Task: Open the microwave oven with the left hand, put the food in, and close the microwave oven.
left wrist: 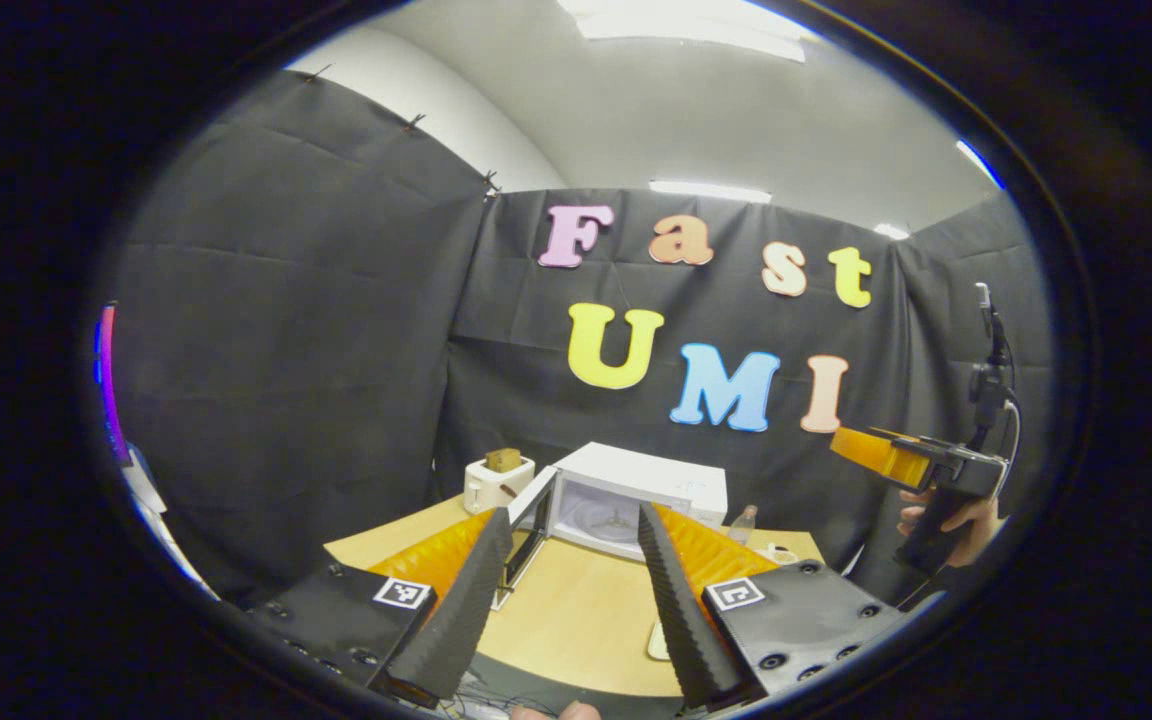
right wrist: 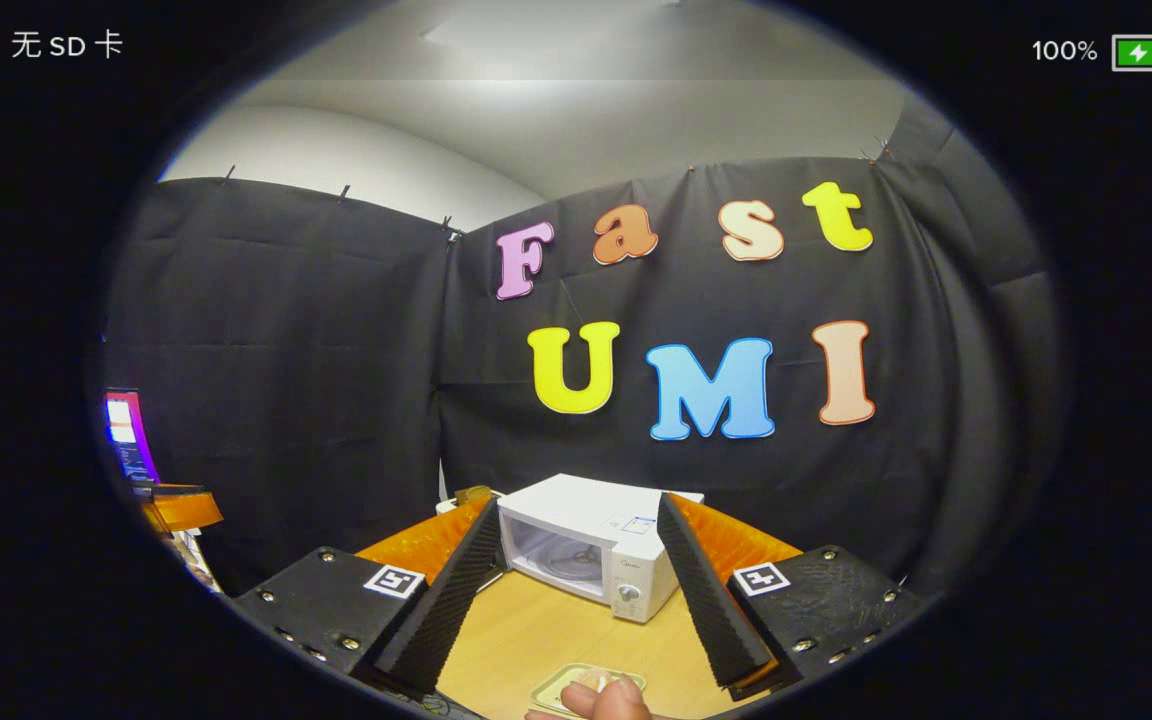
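Note:
The white microwave [left wrist: 636, 490] stands at the back of the wooden table, its door [left wrist: 531, 525] swung open to the left and the turntable inside showing. My left gripper [left wrist: 574, 515] hovers open above the table's near side, well short of the oven, with nothing between its fingers. In the right gripper view the microwave [right wrist: 586, 550] shows its cavity and its knob panel [right wrist: 628, 590]. My right gripper [right wrist: 581, 505] is open and holds nothing. Below it lies a pale plate of food [right wrist: 576, 682], partly covered by a finger [right wrist: 616, 698]. The plate's edge [left wrist: 658, 640] peeks out beside the left gripper's right finger.
A white toaster [left wrist: 496, 480] with bread in it stands left of the microwave. A small bottle [left wrist: 744, 520] and a small cup [left wrist: 781, 552] sit to its right. A hand [left wrist: 946, 520] holds the right gripper [left wrist: 881, 452] up at the far right. Black cloth walls surround the table [left wrist: 576, 610].

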Motion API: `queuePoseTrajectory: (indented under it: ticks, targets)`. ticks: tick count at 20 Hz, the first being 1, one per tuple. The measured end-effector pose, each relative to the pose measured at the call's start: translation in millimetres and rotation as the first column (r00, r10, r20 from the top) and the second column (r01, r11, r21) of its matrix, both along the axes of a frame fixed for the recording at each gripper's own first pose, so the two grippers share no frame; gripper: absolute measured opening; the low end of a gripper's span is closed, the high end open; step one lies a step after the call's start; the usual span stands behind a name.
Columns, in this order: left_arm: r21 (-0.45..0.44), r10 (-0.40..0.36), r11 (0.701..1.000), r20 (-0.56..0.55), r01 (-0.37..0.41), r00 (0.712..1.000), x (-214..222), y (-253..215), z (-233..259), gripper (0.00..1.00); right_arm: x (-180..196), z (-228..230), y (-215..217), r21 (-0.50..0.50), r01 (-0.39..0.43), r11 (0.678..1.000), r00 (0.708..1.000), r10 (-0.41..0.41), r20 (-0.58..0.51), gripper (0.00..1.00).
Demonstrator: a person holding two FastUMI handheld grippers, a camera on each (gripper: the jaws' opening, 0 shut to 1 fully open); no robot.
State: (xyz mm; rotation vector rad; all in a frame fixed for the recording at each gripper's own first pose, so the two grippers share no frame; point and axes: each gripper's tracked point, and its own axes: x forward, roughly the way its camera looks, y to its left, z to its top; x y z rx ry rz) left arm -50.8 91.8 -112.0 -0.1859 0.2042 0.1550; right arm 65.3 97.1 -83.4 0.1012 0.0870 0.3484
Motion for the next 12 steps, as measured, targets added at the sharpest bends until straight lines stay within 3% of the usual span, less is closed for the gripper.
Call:
queuePoseTrajectory:
  ticks: [5,10,12]
  targets:
    - [0.056,-0.113,0.992,-0.001,0.113,0.994,8,18,-7,0.79,4,-42,13,-0.035,0.097,0.995,0.989,-0.100,-0.109,0.96]
    - [0.005,-0.211,0.978,0.037,0.211,0.977,14,40,-15,0.80,3,-109,18,-0.117,0.197,0.973,0.946,-0.220,-0.237,0.96]
    - [0.007,-0.235,0.972,0.030,0.235,0.971,13,50,-21,0.80,-1,-140,23,-0.149,0.199,0.969,0.927,-0.235,-0.293,0.97]
